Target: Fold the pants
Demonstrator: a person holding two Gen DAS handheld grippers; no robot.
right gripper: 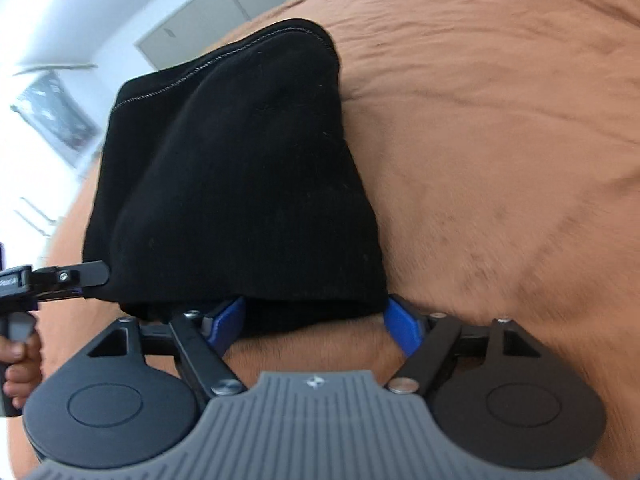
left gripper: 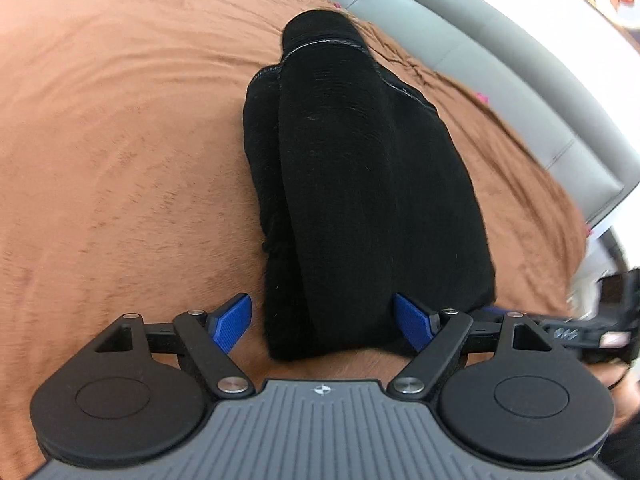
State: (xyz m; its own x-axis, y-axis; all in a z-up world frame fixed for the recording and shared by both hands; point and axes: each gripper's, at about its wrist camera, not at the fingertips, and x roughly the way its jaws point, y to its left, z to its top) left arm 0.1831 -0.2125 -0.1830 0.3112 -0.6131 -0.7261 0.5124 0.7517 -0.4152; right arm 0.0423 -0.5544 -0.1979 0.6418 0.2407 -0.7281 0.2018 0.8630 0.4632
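Black pants [left gripper: 360,184] lie folded into a thick bundle on a brown blanket [left gripper: 120,140]. My left gripper [left gripper: 324,320] is open, and its blue pads [left gripper: 234,320] stand on either side of the bundle's near end; the left pad is clear of the cloth. In the right wrist view the same pants [right gripper: 240,180] fill the middle. My right gripper [right gripper: 316,320] is open at their near folded edge. Its left pad [right gripper: 226,318] is partly tucked under the hanging cloth, and its right pad sits just outside the corner. A black finger of my left gripper [right gripper: 86,272] touches the bundle's left side.
A grey padded headboard [left gripper: 500,80] runs along the blanket's far right side. A person's hand [right gripper: 20,360] holds the left gripper's handle. Grey cabinets [right gripper: 224,12] and a white wall lie beyond the bed. Open blanket [right gripper: 500,140] spreads to the right of the pants.
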